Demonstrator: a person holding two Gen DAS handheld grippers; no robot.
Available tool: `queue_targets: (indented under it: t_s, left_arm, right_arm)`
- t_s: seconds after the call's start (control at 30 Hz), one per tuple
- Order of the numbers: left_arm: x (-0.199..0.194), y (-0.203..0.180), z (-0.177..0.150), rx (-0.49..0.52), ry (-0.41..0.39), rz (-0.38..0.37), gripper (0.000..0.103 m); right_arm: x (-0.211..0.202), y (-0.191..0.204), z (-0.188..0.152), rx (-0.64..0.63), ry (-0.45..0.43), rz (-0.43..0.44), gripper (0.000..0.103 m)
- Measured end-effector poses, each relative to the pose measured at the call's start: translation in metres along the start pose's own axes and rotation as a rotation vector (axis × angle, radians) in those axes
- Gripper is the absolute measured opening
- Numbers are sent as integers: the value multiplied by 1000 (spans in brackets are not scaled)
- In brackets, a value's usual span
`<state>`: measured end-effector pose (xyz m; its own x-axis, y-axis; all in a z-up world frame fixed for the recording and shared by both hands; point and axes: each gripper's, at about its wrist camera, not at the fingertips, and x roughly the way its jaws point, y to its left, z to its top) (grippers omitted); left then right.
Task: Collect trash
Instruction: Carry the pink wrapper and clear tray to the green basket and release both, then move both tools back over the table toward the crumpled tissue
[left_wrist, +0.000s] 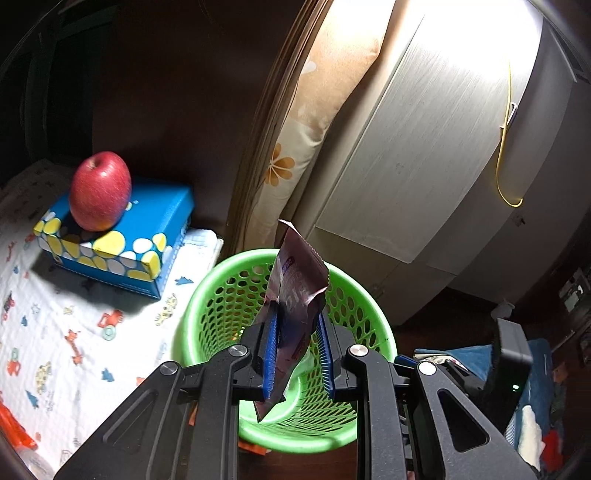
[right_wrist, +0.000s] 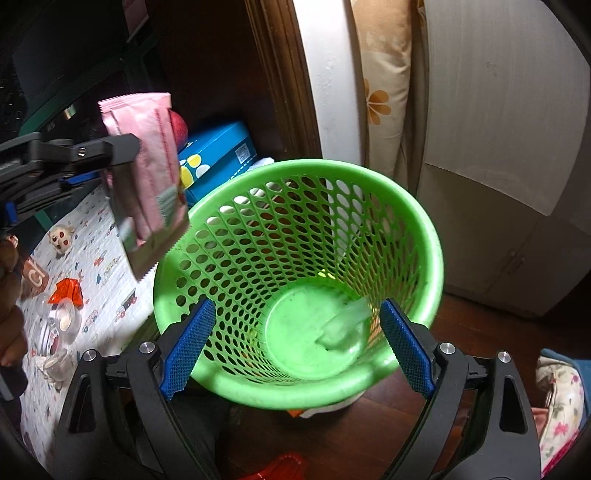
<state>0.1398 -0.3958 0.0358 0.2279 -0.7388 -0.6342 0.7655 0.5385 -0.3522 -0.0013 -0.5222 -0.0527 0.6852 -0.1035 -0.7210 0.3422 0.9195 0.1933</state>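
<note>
Jaws of the left gripper (left_wrist: 295, 317) are pinched on a pink wrapper (left_wrist: 295, 288), held at frame centre above the rim of the green basket (left_wrist: 207, 295). Jaws of the right gripper (right_wrist: 295, 325) stand spread wide over the basket mouth, gripping nothing. A blurred clear piece (right_wrist: 343, 325) lies at the basket bottom, lower centre of the right view.

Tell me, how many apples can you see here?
1. The red apple sits on top of the blue tissue box, left of the green basket. Others may be hidden out of view.
</note>
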Motion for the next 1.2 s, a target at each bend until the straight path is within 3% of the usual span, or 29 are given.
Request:
queue_targets:
  t_s: [0.27, 0.43, 0.67, 0.73, 1.2]
  left_arm:
    - [31, 7, -15, -41, 62, -19, 25]
    - [24, 14, -22, -59, 51, -10, 48]
    - [2, 27, -30, -94, 29, 19, 50]
    - [-11, 32, -35, -97, 14, 55, 59]
    - [-117, 102, -92, -202, -68, 355, 62]
  right_arm:
    - [-13, -12, -9, 28, -8, 1, 90]
    - [-18, -10, -10, 23, -14, 6, 90]
    - [-25, 1, -10, 6, -25, 16, 90]
    - [-26, 7, -10, -1, -26, 23, 90]
    - [-15, 86, -11, -131, 6, 138, 90]
